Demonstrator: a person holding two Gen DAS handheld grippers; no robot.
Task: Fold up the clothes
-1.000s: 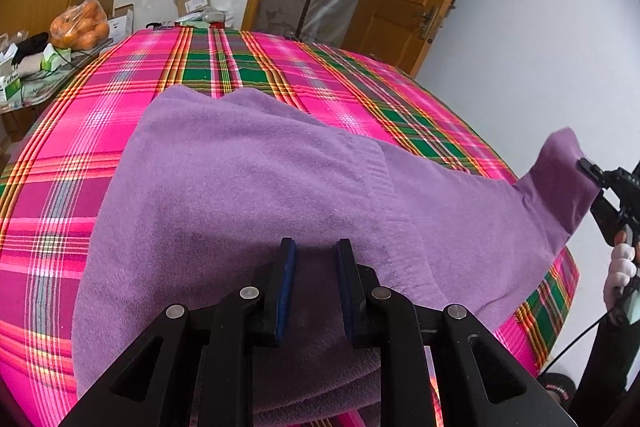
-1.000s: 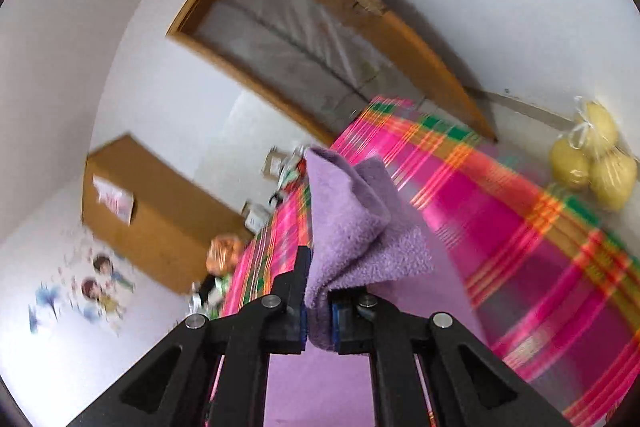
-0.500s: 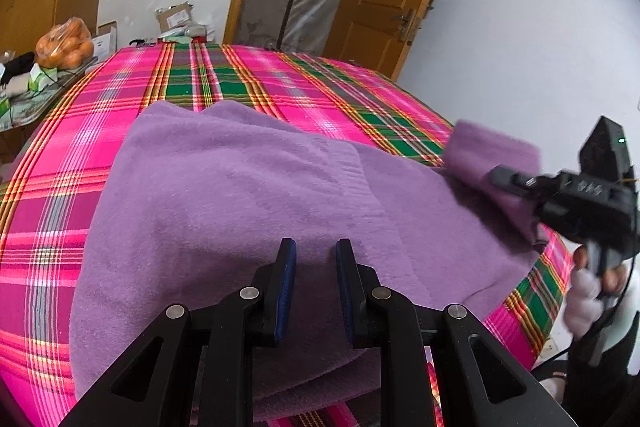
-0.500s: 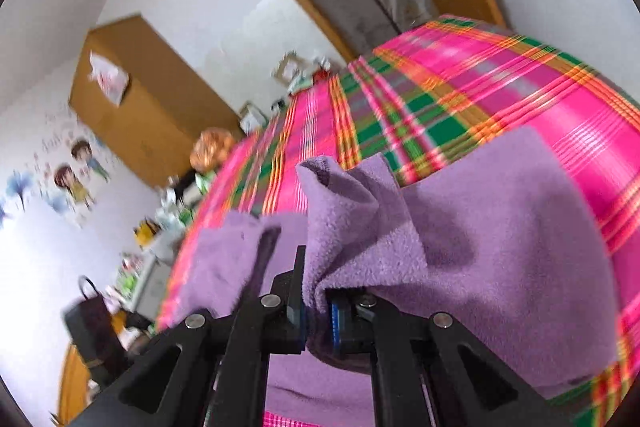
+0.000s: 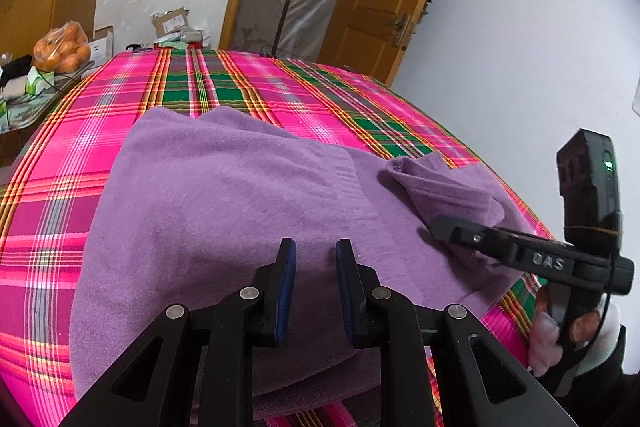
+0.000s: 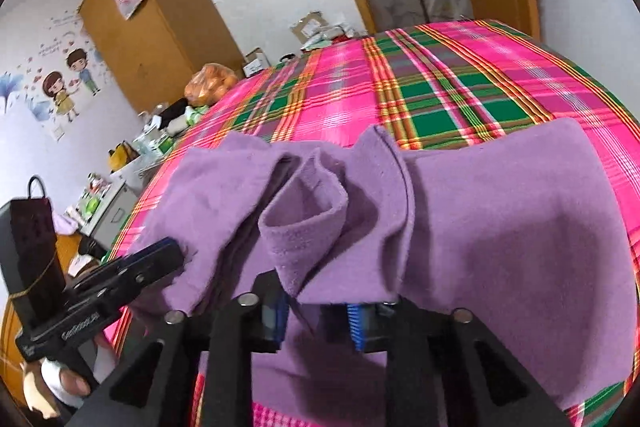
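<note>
Right gripper [image 6: 316, 323]: jaws opening, blue pads apart. The purple sleeve cuff [image 6: 308, 223] lies in the gap and drapes over the fingertips; pads no longer press on it. In the left wrist view the same gripper [image 5: 440, 227] has its tip at the folded-in sleeve [image 5: 444, 191], and the person's hand [image 5: 560, 331] is on its grip.

Left gripper [image 5: 316, 291]: jaws part open with a narrow gap, nothing pinched between the pads. It hovers over the near hem of the purple sweater [image 5: 224, 211]; contact with the fabric can't be confirmed.

The sweater lies spread flat on the plaid bedspread [image 5: 248, 87], near the front edge, with the right-side sleeve folded inward onto the body.

Counts: one sweater, two grippers, one bedspread, one bag of oranges [image 5: 62, 47] on the side table at left, one wooden door [image 5: 384, 3] behind.
</note>
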